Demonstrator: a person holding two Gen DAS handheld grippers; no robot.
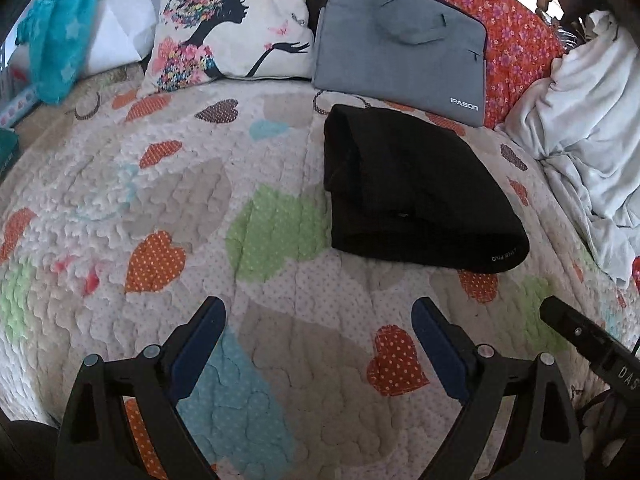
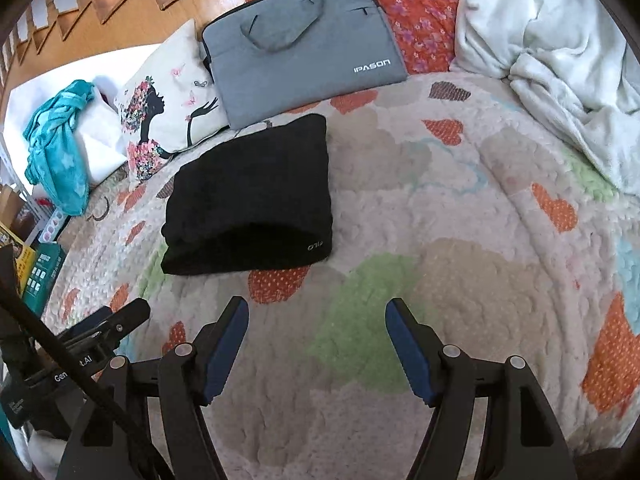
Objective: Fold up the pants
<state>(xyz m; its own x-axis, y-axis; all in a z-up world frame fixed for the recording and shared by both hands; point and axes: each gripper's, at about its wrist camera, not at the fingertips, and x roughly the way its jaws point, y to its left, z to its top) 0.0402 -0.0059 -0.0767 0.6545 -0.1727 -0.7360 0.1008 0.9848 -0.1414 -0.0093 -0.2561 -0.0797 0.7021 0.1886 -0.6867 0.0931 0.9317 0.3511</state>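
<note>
The black fabric pants (image 1: 420,188) lie folded into a compact rectangular bundle on the quilted bedspread with coloured heart patches (image 1: 160,184). The bundle sits flat, layers stacked, its rounded fold edge toward the grippers; this suggests the folding is essentially complete. Its far end lies just beside the grey zippered laptop bag (image 1: 400,44); contact cannot be confirmed.

The left gripper (image 1: 318,340) hovers over bare quilt with jaws spread and holds nothing. The pants lie ahead of it and to its right, apart from both fingers.

The right gripper (image 2: 316,340) also has jaws spread and empty. The pants (image 2: 248,196) lie ahead and to its left, clear of the jaws.
</note>
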